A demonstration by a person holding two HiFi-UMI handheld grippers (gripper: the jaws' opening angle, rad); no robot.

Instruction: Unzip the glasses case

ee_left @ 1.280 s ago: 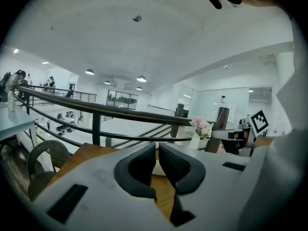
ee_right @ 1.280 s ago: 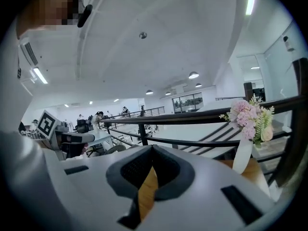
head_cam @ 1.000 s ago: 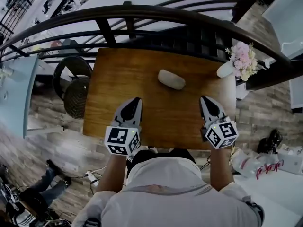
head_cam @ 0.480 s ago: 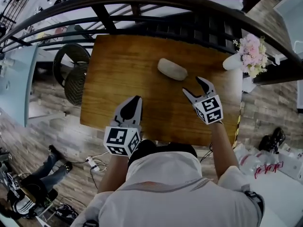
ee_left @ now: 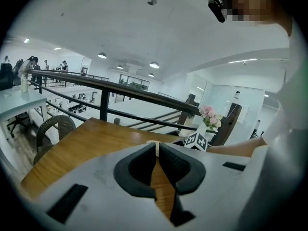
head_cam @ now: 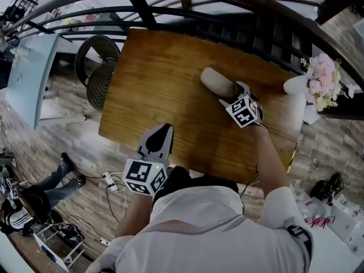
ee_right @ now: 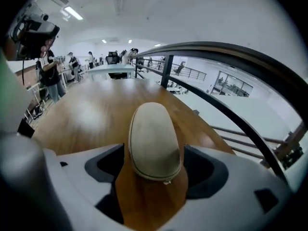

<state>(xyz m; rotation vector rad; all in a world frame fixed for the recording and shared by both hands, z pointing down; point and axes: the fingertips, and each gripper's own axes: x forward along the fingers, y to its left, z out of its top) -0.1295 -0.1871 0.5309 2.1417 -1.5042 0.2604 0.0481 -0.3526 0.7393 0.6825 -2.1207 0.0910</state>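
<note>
Approach step; my right gripper (ee_right: 154, 170), jaws just been opening wide, straddles the glasses case (ee_right: 154, 138) on the table (head_cam: 153, 90), ungripped; my left gripper (ee_left: 157, 154) closed, empty; next I clamp the case steady.

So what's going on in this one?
A person works with a tool in each hand at a brown wooden table. The right tool has just been opening its jaws, and they now straddle one end of the beige oval zipped glasses case without pressing on it. The left tool is shut and empty, near the table's front edge. The zip looks closed.
</note>
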